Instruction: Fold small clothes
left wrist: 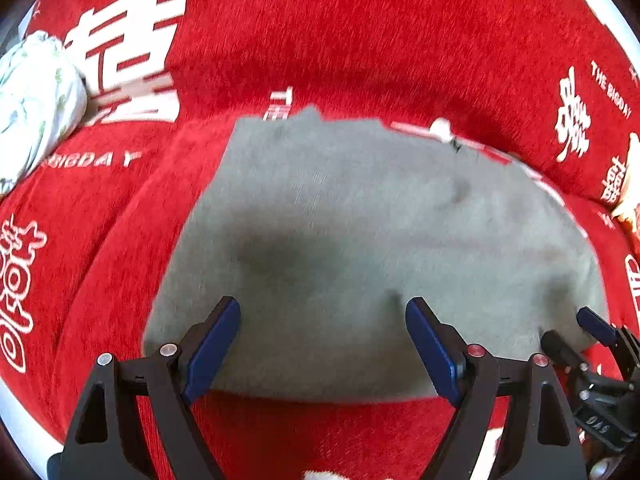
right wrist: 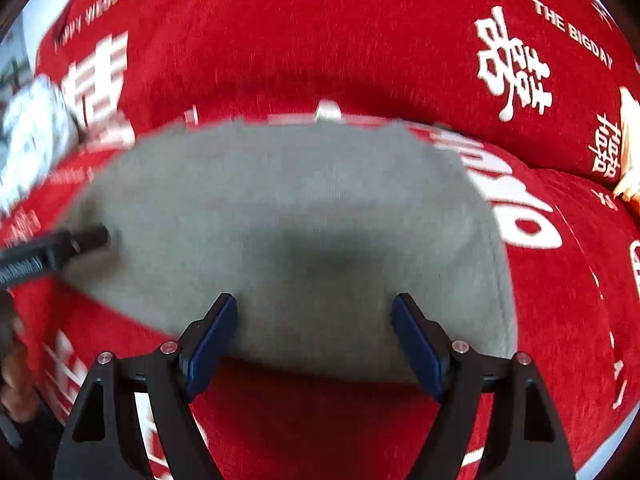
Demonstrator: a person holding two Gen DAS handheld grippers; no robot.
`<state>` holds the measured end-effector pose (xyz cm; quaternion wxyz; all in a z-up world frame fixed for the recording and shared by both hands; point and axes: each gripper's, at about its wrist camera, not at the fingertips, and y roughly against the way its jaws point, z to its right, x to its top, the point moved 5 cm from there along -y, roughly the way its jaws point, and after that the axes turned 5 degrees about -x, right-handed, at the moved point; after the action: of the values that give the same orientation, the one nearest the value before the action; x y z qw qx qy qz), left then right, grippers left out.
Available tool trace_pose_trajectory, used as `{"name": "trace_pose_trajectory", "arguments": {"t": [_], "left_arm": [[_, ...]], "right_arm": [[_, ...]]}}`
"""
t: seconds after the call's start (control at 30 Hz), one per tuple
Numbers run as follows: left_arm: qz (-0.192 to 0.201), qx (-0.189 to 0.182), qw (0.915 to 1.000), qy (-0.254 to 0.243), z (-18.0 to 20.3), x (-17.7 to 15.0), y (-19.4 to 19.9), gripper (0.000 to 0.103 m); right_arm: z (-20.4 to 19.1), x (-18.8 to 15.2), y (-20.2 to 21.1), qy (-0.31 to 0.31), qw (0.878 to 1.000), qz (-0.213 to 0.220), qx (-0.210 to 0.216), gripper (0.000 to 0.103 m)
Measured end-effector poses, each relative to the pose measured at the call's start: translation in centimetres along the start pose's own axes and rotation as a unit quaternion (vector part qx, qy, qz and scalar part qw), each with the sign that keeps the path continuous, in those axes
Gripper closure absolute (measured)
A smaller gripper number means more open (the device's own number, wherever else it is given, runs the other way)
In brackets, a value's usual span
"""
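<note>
A grey garment (left wrist: 360, 240) lies flat on a red cloth with white lettering (left wrist: 320, 40); it also shows in the right wrist view (right wrist: 300, 208). My left gripper (left wrist: 322, 336) is open and empty, its blue-padded fingers over the garment's near edge. My right gripper (right wrist: 314, 332) is open and empty over the near edge further right. The right gripper shows at the right edge of the left wrist view (left wrist: 576, 328). One finger of the left gripper (right wrist: 80, 240) shows at the left of the right wrist view. A small white tag (left wrist: 440, 126) sticks out at the garment's far edge.
A crumpled white patterned garment (left wrist: 36, 100) lies at the far left on the red cloth, also in the right wrist view (right wrist: 32, 140). A pale orange item (right wrist: 630, 152) sits at the right edge. The surface's white rim (left wrist: 612, 12) curves at the far right.
</note>
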<state>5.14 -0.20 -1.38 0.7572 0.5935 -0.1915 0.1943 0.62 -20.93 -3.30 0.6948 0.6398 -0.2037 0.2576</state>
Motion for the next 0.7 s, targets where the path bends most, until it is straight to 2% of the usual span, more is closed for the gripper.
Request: {"name": "trace_pose_trajectory", "arguments": {"t": [0.07,0.17,0.4,0.53,0.7], "left_arm": [[0.01,0.008,0.9998,-0.014,-0.2,-0.7,0.2,0.017],[0.01,0.016,0.9995,-0.027,-0.4,-1.2,0.7,0.017],[0.008,0.001,0.9999,-0.014,-1.3,-1.6,1.8,0.017],[0.011,-0.002,0.9999,-0.007,-1.9,-1.8,2.7,0.017],[0.028,-0.028,0.9987,0.031,-3.9,-2.5,4.9,0.017]], "right_arm": [[0.7,-0.7,0.4,-0.006,1.0,0.02,0.003,0.018],[2.6,-1.4,0.8,-0.024,1.0,0.017,0.0,0.018],[5.8,-2.0,2.0,-0.071,0.997,0.004,-0.005,0.018],[6.3,-1.8,3.3,-0.09,0.995,0.012,-0.037,0.018],[6.0,-0.8,4.4,-0.099,0.995,0.021,-0.023,0.018]]}}
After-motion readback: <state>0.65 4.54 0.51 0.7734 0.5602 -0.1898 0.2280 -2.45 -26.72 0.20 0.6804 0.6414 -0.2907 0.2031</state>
